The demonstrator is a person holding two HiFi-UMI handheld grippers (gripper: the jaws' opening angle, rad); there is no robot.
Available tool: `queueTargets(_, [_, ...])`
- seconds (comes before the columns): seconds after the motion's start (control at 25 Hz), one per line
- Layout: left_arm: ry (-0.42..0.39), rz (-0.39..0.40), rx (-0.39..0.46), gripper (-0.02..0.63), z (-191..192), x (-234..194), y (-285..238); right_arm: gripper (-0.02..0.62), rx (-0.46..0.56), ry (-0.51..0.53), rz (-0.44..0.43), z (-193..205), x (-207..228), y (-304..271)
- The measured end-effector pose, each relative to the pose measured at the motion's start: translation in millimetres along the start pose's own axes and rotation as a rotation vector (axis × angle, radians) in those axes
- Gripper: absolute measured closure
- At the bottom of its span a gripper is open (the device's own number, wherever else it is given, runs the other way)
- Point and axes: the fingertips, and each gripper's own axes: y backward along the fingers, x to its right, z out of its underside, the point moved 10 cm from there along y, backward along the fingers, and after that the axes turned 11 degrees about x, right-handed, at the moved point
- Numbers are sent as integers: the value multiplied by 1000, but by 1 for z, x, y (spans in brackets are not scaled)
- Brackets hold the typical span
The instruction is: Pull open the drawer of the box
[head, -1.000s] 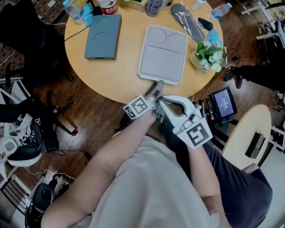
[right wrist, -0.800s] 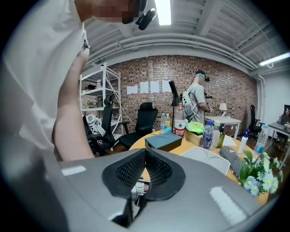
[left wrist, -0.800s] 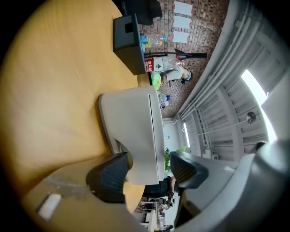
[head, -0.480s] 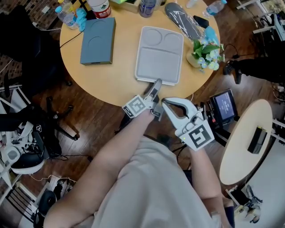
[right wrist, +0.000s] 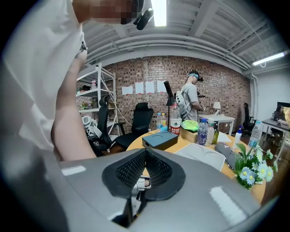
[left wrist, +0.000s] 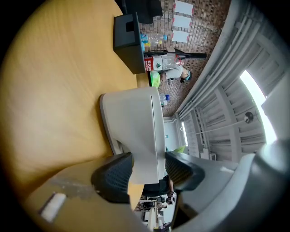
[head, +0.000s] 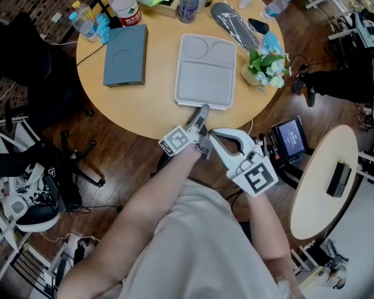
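Observation:
A flat white box point(head: 205, 69) with a moulded lid lies on the round wooden table point(head: 146, 105). My left gripper point(head: 200, 114) reaches over the table's near rim to the box's near edge. In the left gripper view the box's white front edge point(left wrist: 145, 136) stands between the two dark pads point(left wrist: 113, 176), which touch it on both sides as the jaws are closing. My right gripper point(head: 213, 134) hangs just off the table beside the left one, its pads point(right wrist: 156, 170) pressed together with nothing held.
A dark grey-blue box point(head: 124, 48) lies at the table's left, with bottles point(head: 125, 10) behind it and a flower pot point(head: 264, 64) at the right. A small screen point(head: 290, 140) and a second round table point(head: 324, 181) stand to the right. A person point(right wrist: 190, 102) stands far back.
The head view has shifted a little, so the table sits slightly further left and up. Both grippers keep their places at the white box's near edge.

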Motion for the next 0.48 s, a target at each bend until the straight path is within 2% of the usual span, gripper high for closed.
queueTargets(0.36, [3,53,9,357,-1,-4,-1,591,-13,-6,17,4,-4,10])
queueTargets(0.48, [-9,41,6,366,-2,-2,1,591,-9,-11,28,3,-3,12])
